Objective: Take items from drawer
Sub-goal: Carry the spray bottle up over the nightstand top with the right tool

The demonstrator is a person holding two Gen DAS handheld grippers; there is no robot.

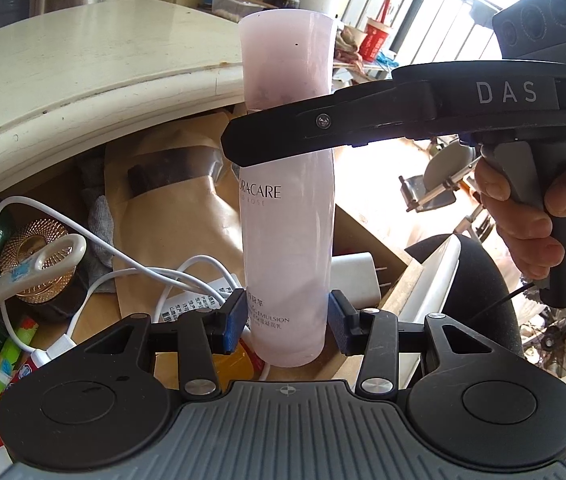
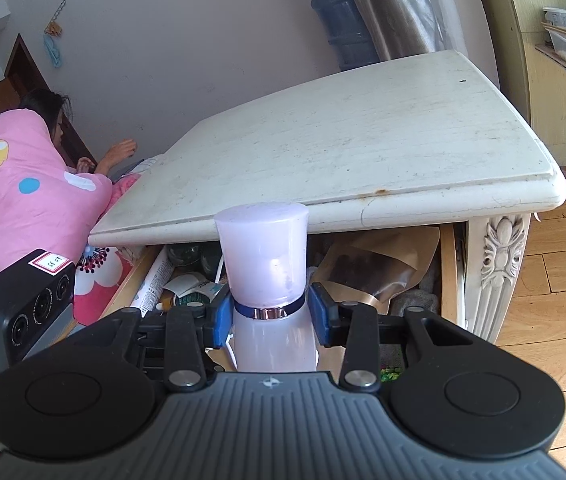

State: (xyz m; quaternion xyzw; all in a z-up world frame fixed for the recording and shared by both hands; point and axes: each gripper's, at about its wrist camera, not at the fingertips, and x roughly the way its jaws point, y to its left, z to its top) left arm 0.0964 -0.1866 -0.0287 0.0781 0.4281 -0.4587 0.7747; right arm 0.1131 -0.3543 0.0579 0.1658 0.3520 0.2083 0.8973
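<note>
Both tools, left tool point(image 1: 286, 316) and right tool point(image 2: 270, 312), clamp the bottle point(image 1: 287, 208), its label seemingly half hidden.

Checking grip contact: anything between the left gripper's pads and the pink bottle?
Nothing: in the left wrist view, the left gripper has both blue pads against the pink bottle.
</note>
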